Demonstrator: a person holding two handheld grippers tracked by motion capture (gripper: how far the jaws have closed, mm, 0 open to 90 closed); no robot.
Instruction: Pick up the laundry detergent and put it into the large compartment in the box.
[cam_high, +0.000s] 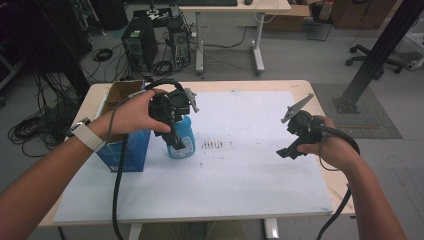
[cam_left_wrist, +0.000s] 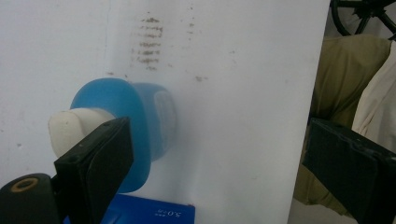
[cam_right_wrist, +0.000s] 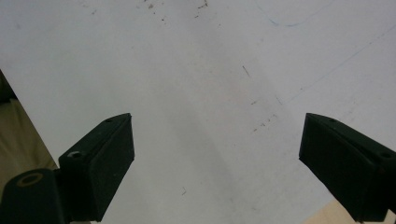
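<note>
A blue bottle (cam_high: 184, 136) with a white cap (cam_left_wrist: 70, 128) stands upright on the white sheet (cam_high: 240, 175), left of the middle. My left gripper (cam_high: 176, 141) is held by a hand right above it, pointing down. In the left gripper view the left gripper (cam_left_wrist: 217, 130) is open wide; its left jaw is beside the cap and its right jaw is far off the bottle (cam_left_wrist: 140, 116). A hand holds my right gripper (cam_high: 287, 151) above the right side of the sheet. In its own view the right gripper (cam_right_wrist: 217, 121) stands open with nothing between its jaws.
A blue box (cam_high: 125, 150) with an open cardboard top stands close to the bottle's left. A patch of dark smudges (cam_high: 212, 145) marks the sheet right of the bottle. Computers, cables and a desk lie on the floor beyond the table's far edge.
</note>
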